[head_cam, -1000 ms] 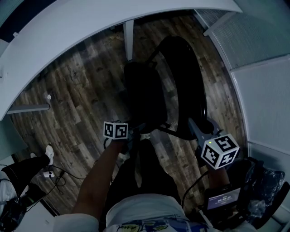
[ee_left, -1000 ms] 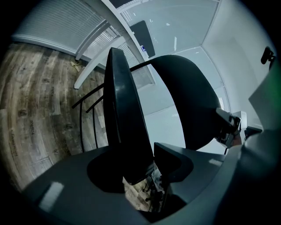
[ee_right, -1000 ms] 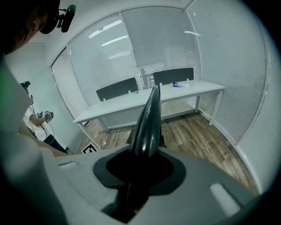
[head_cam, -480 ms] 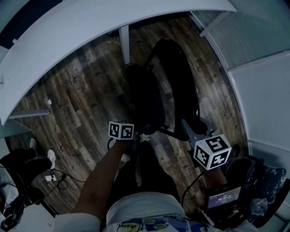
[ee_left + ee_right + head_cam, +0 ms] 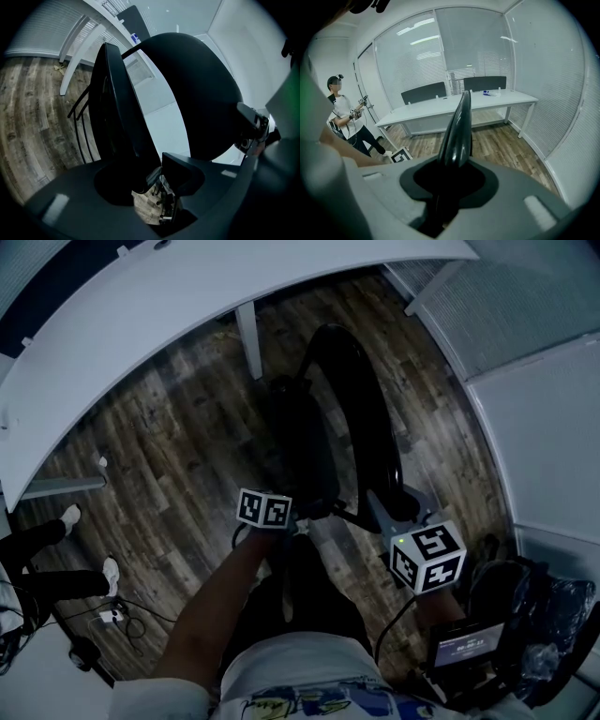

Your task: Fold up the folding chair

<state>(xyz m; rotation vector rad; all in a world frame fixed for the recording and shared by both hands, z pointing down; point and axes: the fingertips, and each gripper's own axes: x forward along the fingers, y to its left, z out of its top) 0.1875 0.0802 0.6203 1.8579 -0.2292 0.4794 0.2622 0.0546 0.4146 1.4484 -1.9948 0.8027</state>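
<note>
The black folding chair stands on the wood floor in the head view, its seat (image 5: 309, 442) tipped up steeply toward the oval backrest (image 5: 361, 418). My left gripper (image 5: 298, 517) is at the seat's near edge. In the left gripper view the seat (image 5: 117, 108) runs edge-on into my left gripper (image 5: 150, 176); the jaws have just been closing and pinch that edge. The backrest (image 5: 197, 93) fills the view behind it. My right gripper (image 5: 380, 507) is shut on the backrest's near rim, which rises edge-on (image 5: 458, 126) from between the jaws of the right gripper (image 5: 445, 187).
A curved white table (image 5: 141, 324) with a leg (image 5: 248, 338) arcs beyond the chair. Glass walls with blinds (image 5: 534, 334) close the right side. Another person's legs (image 5: 37, 549) and floor cables (image 5: 112, 615) are at the left. A screen device (image 5: 459, 648) sits at bottom right.
The left gripper has moved up and toward the backrest with the seat's edge, so the seat has tilted closer to the backrest. The right gripper has kept its hold. The bystander's legs have shifted.
</note>
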